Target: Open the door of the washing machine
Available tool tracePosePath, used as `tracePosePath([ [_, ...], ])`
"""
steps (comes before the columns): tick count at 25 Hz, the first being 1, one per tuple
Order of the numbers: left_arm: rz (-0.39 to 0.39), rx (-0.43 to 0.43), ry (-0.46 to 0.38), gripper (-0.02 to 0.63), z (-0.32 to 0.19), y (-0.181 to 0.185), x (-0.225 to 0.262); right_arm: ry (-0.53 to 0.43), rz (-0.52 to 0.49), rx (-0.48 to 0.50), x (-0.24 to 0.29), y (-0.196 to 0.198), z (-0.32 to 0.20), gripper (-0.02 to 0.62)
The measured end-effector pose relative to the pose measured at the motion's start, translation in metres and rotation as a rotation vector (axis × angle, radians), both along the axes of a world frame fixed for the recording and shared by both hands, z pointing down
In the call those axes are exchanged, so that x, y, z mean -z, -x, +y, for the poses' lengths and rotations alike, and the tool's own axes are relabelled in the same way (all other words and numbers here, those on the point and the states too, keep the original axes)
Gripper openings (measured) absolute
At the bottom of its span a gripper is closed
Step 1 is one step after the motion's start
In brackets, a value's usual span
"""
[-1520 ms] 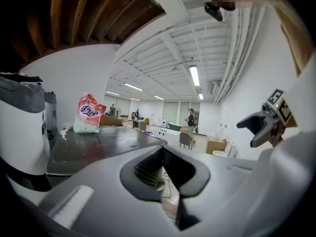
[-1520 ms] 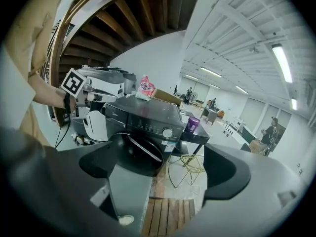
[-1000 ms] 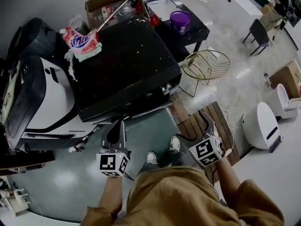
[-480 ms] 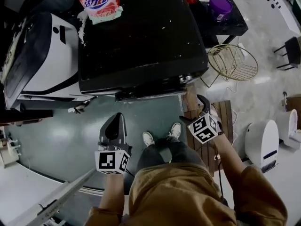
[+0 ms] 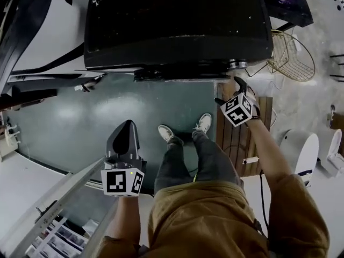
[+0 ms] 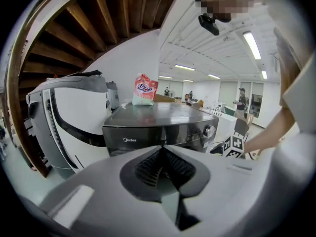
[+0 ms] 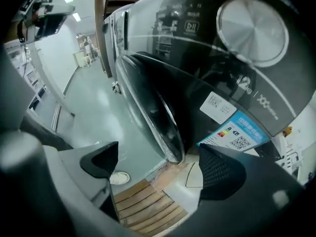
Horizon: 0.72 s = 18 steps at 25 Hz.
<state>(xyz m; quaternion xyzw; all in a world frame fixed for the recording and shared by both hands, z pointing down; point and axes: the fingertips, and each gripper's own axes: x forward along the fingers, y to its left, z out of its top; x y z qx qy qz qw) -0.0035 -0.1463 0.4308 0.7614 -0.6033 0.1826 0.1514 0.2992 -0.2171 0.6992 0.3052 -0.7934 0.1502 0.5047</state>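
Right, my right gripper is nearer, its fingers spread wide with nothing between them. The round dark glass door of the black front-loading washing machine bulges at twelve o'clock, its rim running up toward eleven. My left gripper, pressed together and empty, hangs well back at seven o'clock.

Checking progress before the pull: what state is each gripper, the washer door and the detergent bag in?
Left gripper: jaws together, empty, held away from the washing machine.
Right gripper: jaws apart, empty, at the door's edge.
Washing machine door: looks shut, not gripped.
Detergent bag: upright on the washing machine's top.
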Motion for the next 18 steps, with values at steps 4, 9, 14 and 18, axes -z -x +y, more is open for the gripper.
tracePosePath([
  [4,0.005,0.047,0.022,0.061,0.013,0.019,-0.012,0.037,0.047,-0.023,-0.027,-0.007,-0.012,0.512],
  [9,0.011,0.082,0.040,0.061,0.023,0.033,-0.029,0.048,0.097,-0.008,-0.048,-0.005,-0.024,0.480],
  [14,0.017,0.102,0.059,0.061,0.033,0.036,-0.039,0.054,0.129,0.027,-0.062,0.002,-0.026,0.429],
  [18,0.026,0.120,0.071,0.061,0.041,0.037,-0.047,0.001,0.196,0.018,-0.065,-0.002,-0.035,0.331],
])
